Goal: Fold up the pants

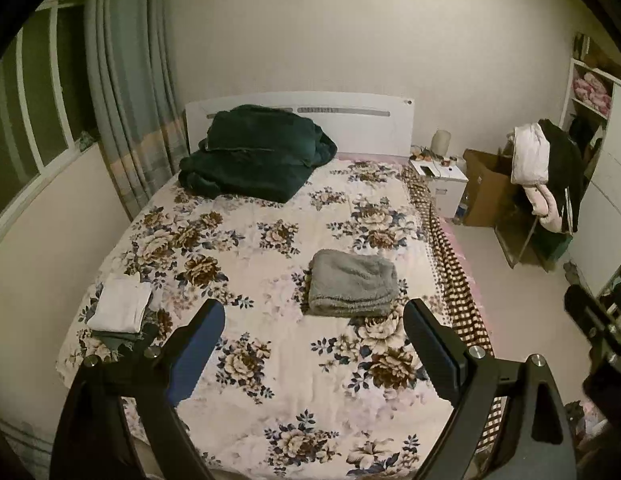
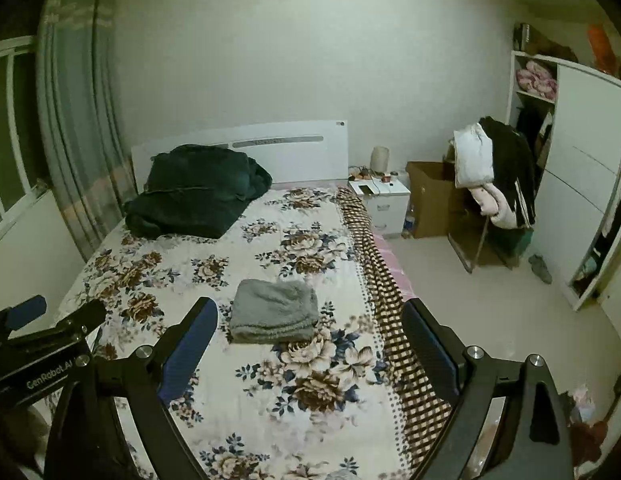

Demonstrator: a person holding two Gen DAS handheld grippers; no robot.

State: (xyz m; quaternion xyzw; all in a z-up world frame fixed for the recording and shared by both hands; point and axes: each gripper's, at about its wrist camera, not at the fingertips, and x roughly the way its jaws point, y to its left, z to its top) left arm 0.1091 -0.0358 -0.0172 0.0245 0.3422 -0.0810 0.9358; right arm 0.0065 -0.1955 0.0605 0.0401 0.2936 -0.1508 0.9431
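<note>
Grey fleecy pants point(image 1: 352, 289) lie folded into a neat rectangle on the floral bedspread point(image 1: 270, 360), near the bed's right side; they also show in the right wrist view point(image 2: 275, 311). My left gripper point(image 1: 314, 320) is open and empty, held high above the bed's foot, well short of the pants. My right gripper point(image 2: 310, 320) is open and empty, also held above the bed's foot. The left gripper's body shows at the left edge of the right wrist view point(image 2: 42, 344). The right gripper's body shows at the right edge of the left wrist view point(image 1: 602, 332).
A white folded garment point(image 1: 120, 307) sits on a dark folded one at the bed's left. A dark green blanket point(image 1: 254, 152) is heaped by the headboard. A nightstand point(image 1: 440, 178), a cardboard box point(image 1: 486, 188), a chair with clothes point(image 1: 546, 168) and a wardrobe point(image 2: 582, 184) stand right of the bed.
</note>
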